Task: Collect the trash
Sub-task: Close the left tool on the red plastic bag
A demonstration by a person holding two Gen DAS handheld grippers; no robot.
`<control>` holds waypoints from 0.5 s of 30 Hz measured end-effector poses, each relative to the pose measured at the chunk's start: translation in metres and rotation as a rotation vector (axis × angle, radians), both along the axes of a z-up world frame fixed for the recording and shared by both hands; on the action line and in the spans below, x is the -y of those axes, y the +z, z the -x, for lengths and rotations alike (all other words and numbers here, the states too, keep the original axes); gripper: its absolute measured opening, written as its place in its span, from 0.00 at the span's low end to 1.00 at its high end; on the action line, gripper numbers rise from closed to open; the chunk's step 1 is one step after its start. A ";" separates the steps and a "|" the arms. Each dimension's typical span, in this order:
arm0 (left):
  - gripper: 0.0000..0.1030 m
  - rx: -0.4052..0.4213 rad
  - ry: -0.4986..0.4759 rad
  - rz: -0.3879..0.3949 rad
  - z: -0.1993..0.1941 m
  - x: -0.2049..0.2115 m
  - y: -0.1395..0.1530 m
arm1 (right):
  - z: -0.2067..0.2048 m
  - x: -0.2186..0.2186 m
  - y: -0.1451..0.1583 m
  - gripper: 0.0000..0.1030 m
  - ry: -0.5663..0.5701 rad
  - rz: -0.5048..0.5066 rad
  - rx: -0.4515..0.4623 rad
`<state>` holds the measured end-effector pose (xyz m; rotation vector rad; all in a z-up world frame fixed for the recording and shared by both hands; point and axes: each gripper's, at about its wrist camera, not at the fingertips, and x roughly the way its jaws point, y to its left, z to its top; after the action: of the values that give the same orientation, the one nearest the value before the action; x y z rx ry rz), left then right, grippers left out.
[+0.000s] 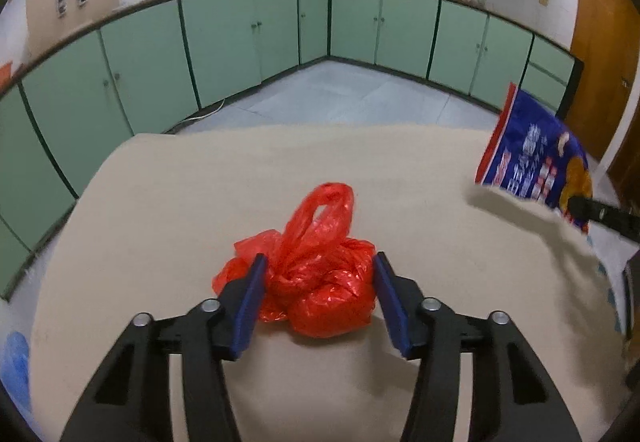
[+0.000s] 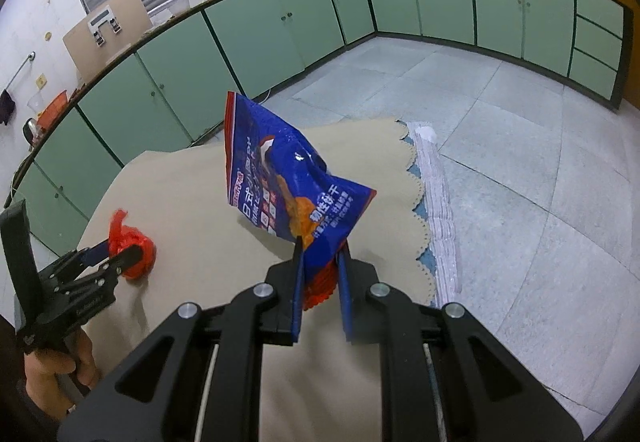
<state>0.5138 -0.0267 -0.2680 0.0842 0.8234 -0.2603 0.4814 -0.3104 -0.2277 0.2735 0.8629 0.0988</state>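
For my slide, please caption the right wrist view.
Right gripper lifts a blue snack bag above the beige tablecloth.

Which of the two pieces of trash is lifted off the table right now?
The blue snack bag, pinched at its bottom edge in the right gripper. The red plastic bag sits on the tan tablecloth.

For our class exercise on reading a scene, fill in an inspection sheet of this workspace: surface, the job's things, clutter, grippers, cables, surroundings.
Surface: table under a beige cloth, scalloped edge on one side.
Job's things: red plastic bag, knotted, lying on the cloth; blue snack packet, lifted off the cloth.
Clutter: nothing seen on the cloth.
Grippers: left gripper with jaws either side of the red bag, its blue pads at the bag's sides; right gripper shut on the packet's lower end.
Cables: a pale cord on the floor by the cabinets.
Surroundings: green cabinets, grey tiled floor, sink tap, pots on the counter.
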 end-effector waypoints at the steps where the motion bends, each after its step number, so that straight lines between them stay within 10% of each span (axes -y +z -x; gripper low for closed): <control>1: 0.46 0.004 0.001 0.013 0.003 -0.001 0.002 | 0.000 0.000 0.001 0.13 0.000 -0.001 -0.001; 15: 0.43 0.090 -0.076 0.106 0.095 0.002 0.071 | 0.073 -0.005 0.046 0.13 0.002 -0.004 0.048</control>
<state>0.4190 -0.0289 -0.1973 0.0274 0.7168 -0.3688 0.4086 -0.3050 -0.1815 0.2731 0.8155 0.1081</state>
